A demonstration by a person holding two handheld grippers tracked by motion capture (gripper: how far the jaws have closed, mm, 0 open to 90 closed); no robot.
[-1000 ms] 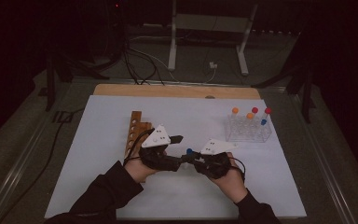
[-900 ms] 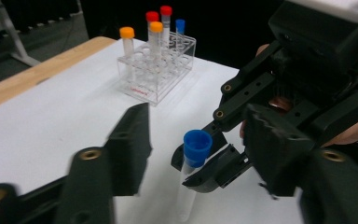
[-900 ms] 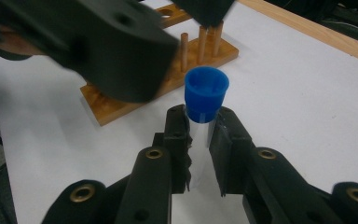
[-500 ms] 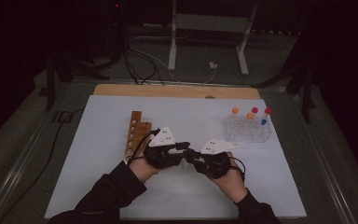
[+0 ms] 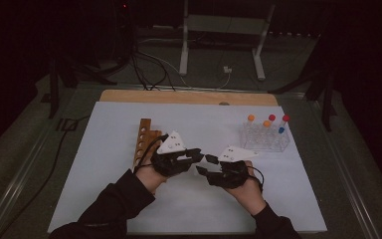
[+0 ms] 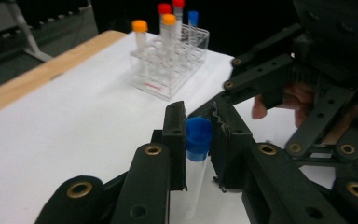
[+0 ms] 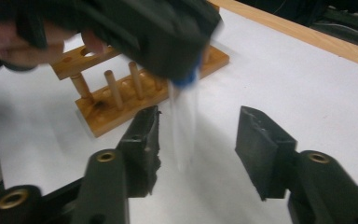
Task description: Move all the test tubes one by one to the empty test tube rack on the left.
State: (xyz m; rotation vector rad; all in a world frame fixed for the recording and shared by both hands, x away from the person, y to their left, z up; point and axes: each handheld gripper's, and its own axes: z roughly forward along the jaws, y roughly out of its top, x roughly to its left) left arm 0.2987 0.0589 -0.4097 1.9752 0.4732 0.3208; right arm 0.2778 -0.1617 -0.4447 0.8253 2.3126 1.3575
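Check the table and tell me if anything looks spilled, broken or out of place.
Nothing stands out. The clear rack stands upright with its capped tubes, the wooden rack stands on the white mat, and the left gripper holds a blue-capped tube upright. No spill shows.

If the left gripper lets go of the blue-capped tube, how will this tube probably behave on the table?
The blue-capped tube looks clear, empty and slim, so it is probably light and stiff. Its round body would likely roll on the flat white table, and upright it would tip easily. The left gripper holds it at the cap; the smooth wall could be slippery.
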